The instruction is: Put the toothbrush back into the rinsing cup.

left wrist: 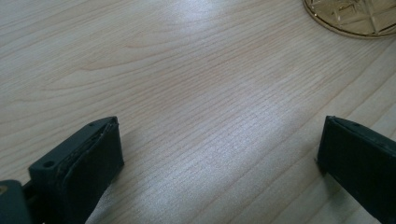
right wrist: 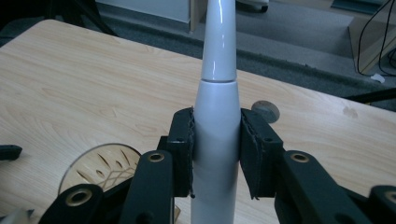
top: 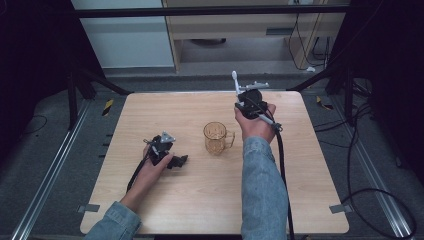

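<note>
An amber glass mug [top: 216,138] stands upright near the middle of the wooden table [top: 200,205], its handle pointing right. My right gripper [top: 239,99] is raised behind and to the right of the mug. It is shut on a white tapered handle [right wrist: 218,107] that points up and away, ending in a small rounded head [top: 234,76]. The mug's rim [right wrist: 105,163] lies below the jaws, to their left. My left gripper [top: 179,161] rests low on the table left of the mug, open with bare wood between its fingers [left wrist: 88,158]. The mug's base [left wrist: 355,18] is ahead of it.
A small round disc [right wrist: 265,109] is set in the table beyond the right gripper. Dark frame legs and cables stand on the floor around the table. A cabinet is at the back.
</note>
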A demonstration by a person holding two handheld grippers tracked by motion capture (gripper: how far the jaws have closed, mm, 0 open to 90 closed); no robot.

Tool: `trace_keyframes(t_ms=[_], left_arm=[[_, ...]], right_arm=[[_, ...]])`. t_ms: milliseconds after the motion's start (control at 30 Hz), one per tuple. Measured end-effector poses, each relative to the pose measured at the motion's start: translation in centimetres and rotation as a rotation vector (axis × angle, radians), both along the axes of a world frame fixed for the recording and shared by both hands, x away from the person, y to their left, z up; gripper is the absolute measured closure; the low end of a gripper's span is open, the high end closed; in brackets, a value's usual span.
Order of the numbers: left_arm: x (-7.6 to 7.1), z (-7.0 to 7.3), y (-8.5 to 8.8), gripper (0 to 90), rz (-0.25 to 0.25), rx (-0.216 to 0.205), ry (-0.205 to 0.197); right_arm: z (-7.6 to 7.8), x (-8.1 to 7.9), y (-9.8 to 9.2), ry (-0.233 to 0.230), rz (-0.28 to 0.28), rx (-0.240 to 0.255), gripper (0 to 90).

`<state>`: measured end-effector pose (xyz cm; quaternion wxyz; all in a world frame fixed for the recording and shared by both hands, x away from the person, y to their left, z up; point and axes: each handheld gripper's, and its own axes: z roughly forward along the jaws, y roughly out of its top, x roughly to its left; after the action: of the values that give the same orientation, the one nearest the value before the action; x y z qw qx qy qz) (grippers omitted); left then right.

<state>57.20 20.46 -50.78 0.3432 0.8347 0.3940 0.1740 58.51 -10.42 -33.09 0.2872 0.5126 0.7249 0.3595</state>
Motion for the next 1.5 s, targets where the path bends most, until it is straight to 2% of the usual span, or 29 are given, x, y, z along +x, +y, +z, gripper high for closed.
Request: trace_keyframes(t_ms=[167, 533, 800, 1100, 1500], left_arm=[[0.0, 0.0, 0.0, 0.0, 0.000, 0.000, 0.000], [0.0, 0.0, 0.0, 0.0, 0.000, 0.000, 0.000], [0.0, 0.0, 0.0, 0.0, 0.000, 0.000, 0.000], [0.0, 0.0, 0.0, 0.0, 0.000, 0.000, 0.001], [0.0, 0.0, 0.0, 0.0, 0.000, 0.000, 0.001]], right_arm=[[0.9, 0.2, 1.1, -0.030, 0.017, 0.006, 67.1], [1.9, 0.6, 2.2, -0.069, 0.028, 0.014, 67.1], [2.2, 0.8, 2.9, -0.083, 0.040, 0.021, 67.1], [2.6, 0.8, 3.3, -0.115, 0.043, 0.052, 67.1], [2.7, 0.8, 3.5, -0.132, 0.051, 0.082, 67.1]])
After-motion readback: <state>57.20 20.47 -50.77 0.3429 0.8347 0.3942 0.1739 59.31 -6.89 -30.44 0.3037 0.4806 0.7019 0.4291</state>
